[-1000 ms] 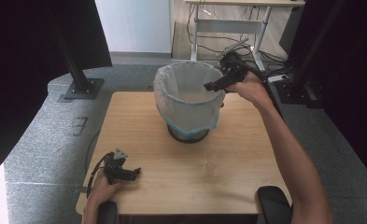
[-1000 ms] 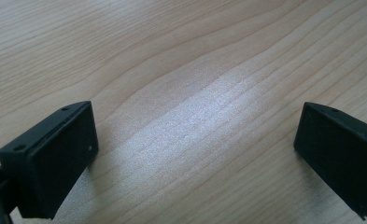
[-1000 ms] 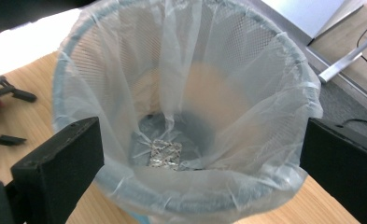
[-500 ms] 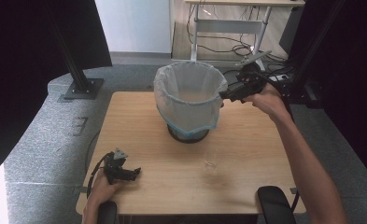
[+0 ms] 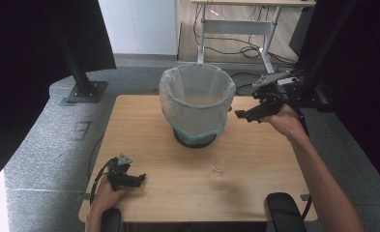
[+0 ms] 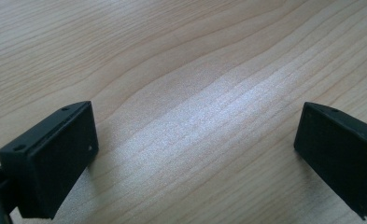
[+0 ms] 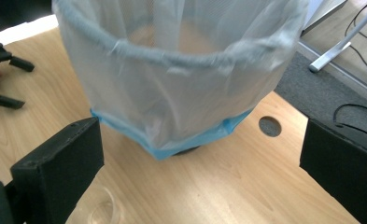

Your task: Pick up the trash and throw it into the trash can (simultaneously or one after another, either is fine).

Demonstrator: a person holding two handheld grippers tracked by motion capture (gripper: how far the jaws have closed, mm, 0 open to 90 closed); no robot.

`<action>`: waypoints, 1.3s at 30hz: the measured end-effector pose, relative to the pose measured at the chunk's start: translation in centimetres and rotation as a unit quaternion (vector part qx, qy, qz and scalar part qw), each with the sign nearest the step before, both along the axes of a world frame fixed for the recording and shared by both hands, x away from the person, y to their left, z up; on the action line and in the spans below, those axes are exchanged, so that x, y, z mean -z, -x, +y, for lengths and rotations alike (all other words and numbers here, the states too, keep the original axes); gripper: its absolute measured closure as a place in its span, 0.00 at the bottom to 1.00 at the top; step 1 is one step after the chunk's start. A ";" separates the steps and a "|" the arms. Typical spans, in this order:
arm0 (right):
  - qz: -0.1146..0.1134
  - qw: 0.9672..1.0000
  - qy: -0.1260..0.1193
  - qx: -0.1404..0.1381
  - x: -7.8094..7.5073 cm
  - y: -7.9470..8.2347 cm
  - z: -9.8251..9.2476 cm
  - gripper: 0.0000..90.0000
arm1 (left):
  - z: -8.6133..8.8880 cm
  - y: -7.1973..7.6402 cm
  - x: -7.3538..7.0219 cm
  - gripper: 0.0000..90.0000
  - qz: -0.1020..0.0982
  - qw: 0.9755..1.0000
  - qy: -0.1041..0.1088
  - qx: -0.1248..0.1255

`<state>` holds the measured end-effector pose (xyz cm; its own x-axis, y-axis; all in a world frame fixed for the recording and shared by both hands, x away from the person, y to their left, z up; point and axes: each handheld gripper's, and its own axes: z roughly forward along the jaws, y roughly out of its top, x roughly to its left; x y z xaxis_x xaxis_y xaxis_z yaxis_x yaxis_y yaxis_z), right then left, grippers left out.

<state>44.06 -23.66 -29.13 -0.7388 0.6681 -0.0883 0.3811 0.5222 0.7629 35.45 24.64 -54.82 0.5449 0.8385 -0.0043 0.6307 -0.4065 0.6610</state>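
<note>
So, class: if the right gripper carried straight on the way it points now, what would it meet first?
Most likely the bin: the right gripper has open jaws aimed at its bag-covered side, with bare table between. Depth is uncertain, so it could touch the table just before the bin's base.

The left claw [image 6: 195, 154], jaws wide apart, hovers over bare wooden table [image 6: 186, 60].

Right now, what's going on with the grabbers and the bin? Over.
Left gripper open, resting low on the table. Right gripper open, empty, beside the lined bin, apart from it. Small clear cup on the table, nothing blocking.
</note>
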 end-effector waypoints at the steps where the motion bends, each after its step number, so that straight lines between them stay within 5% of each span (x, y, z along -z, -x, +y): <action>1: 0.002 1.000 -0.003 -0.001 0.3 0.2 -0.1 0.00 | 0.0 0.0 0.0 0.00 0.000 1.000 0.000 0.000; 28: 0.009 0.999 -0.027 -0.016 9.0 4.7 -0.9 0.00 | 0.0 0.0 0.0 0.00 0.001 1.000 0.000 -0.001; 39: 0.010 1.000 -0.005 -0.025 13.0 6.4 0.2 0.00 | 0.0 0.0 0.0 0.00 0.001 1.000 0.000 -0.001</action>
